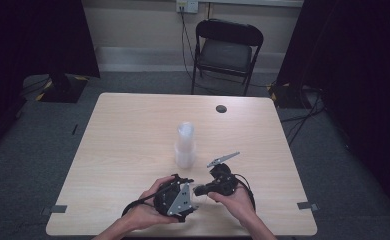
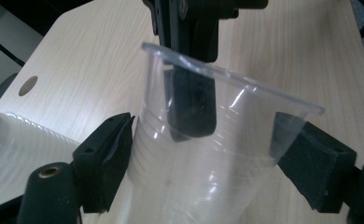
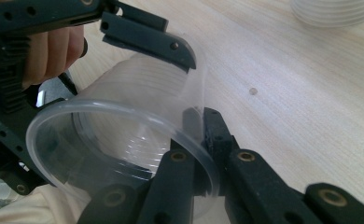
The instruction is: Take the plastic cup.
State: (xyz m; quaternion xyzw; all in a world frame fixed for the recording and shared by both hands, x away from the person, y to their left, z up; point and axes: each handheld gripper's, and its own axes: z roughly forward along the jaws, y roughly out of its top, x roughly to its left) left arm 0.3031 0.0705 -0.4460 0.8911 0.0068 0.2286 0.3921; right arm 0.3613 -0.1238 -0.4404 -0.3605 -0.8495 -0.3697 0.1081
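Observation:
A clear plastic cup [image 2: 203, 163] lies on its side between the two grippers, just above the table. In the left gripper view, my left gripper [image 2: 203, 140] has one jaw pressed on each side of the cup's ribbed wall. My right gripper [image 3: 199, 128] is shut on the cup's rim [image 3: 124, 112], one jaw inside and one outside. In the high view, the left gripper [image 1: 193, 200] and right gripper [image 1: 199, 190] meet tip to tip near the table's front edge. A tall stack of clear cups [image 1: 184, 145] stands upright at the table's middle.
The light wooden table [image 1: 123, 130] has a round cable hole [image 1: 221, 108] at its far side. A black folding chair [image 1: 226, 50] stands beyond the table. The cup stack [image 2: 17, 149] is close by on the left in the left gripper view.

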